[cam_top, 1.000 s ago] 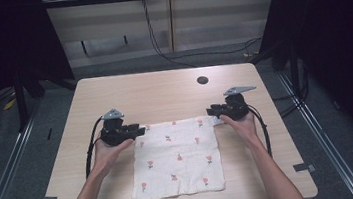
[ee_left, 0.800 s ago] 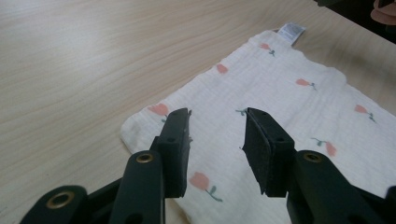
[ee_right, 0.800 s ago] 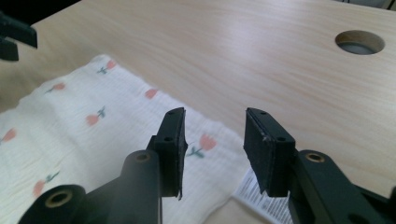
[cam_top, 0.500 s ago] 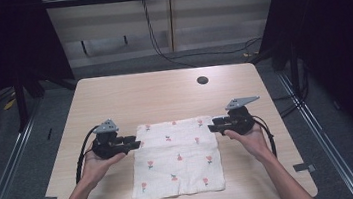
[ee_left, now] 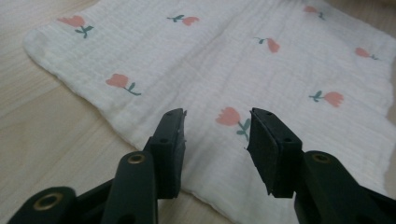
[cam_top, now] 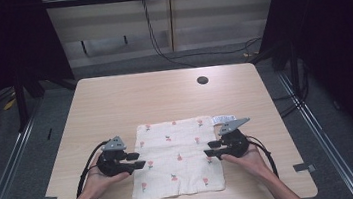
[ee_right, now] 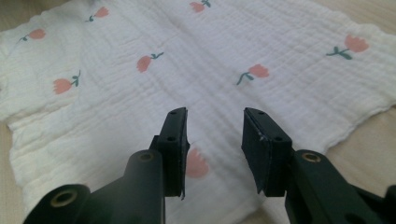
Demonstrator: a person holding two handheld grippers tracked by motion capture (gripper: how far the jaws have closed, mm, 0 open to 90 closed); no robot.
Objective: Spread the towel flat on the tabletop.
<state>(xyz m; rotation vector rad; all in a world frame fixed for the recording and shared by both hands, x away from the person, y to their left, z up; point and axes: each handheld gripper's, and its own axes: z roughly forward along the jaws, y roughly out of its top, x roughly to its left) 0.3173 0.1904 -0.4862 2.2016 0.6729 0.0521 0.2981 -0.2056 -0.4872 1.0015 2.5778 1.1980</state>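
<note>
The high view looks forward and down from above my side of the table, taking in its whole top from well back. My two gripper views ride low and close, each looking along its own black jaws toward the table's middle. All three share the flowered white cloth.
</note>
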